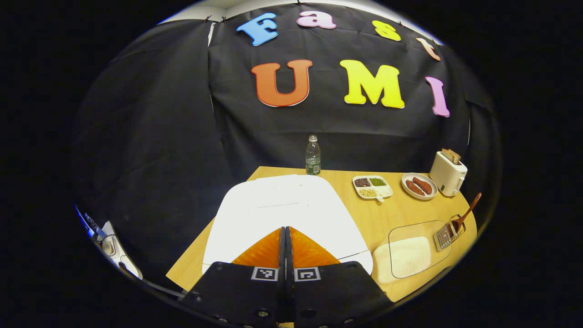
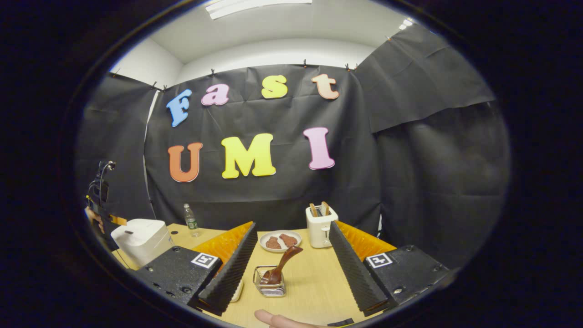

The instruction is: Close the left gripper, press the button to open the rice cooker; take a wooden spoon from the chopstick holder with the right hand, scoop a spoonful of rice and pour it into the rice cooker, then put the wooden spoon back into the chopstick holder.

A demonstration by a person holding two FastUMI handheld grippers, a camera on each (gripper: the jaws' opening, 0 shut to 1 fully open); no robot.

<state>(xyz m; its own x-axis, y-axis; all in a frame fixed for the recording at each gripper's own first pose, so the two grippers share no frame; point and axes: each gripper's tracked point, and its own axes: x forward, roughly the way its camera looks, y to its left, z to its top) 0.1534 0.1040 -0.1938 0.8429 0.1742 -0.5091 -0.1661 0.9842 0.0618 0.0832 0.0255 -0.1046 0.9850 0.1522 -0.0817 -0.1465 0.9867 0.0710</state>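
In the left gripper view, the left gripper (image 1: 287,232) sits nearest the lens with its 2 fingers pressed together, nothing between them, their tips poised over the closed white lid of the rice cooker (image 1: 282,205); whether they touch the lid cannot be told. The cooker stands on a wooden table (image 1: 364,218). To its right lies a clear tray of rice (image 1: 407,255), and just beyond that a wire chopstick holder (image 1: 448,234) with the wooden spoon (image 1: 465,214) leaning out of it, handle tilted up to the right. Farther back stand a water bottle (image 1: 313,157), a divided dish of beans (image 1: 371,187), a plate with 2 pieces of meat (image 1: 419,186) and a white toaster (image 1: 447,172) with bread in its slots. In the right gripper view, the right gripper (image 2: 291,259) has its jaws spread wide and holds nothing; the chopstick holder (image 2: 269,282) stands between the fingers on the table (image 2: 314,282), apart from both, with the wooden spoon (image 2: 282,266) bowl-down in it. A fingertip (image 2: 273,319) shows at the bottom edge. The rice cooker (image 2: 141,239) is at far left, lid shut, with the bottle (image 2: 190,220) behind it, the plate (image 2: 280,240) and toaster (image 2: 321,225) beyond the holder.
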